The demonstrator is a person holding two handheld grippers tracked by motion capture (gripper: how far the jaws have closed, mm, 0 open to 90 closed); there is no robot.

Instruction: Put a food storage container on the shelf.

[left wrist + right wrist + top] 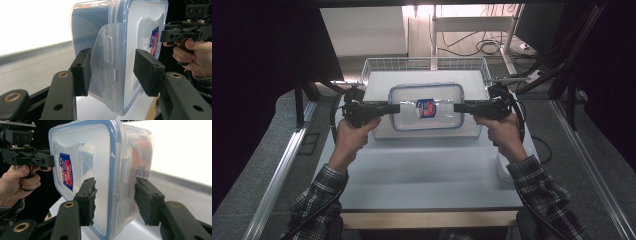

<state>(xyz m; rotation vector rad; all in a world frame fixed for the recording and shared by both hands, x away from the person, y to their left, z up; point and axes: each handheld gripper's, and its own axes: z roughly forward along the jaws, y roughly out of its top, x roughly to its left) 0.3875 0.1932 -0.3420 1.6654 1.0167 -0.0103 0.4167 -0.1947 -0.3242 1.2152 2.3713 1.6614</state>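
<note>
A clear plastic container with a blue-sealed lid and a red and blue label hangs level over the wire basket, lid up. My left gripper holds its left end. In the left gripper view the jaws straddle the flared side latch of the container, one pad under the body and one over the lid. My right gripper holds the opposite end. There its jaws close on the container over lid and base. Each gripper view also shows the other hand and its gripper beyond the box.
A white wire basket stands at the back of the white table, under the container. A pale round object sits at the table's right edge. Metal frame rails run along both sides, and cables lie on the floor behind.
</note>
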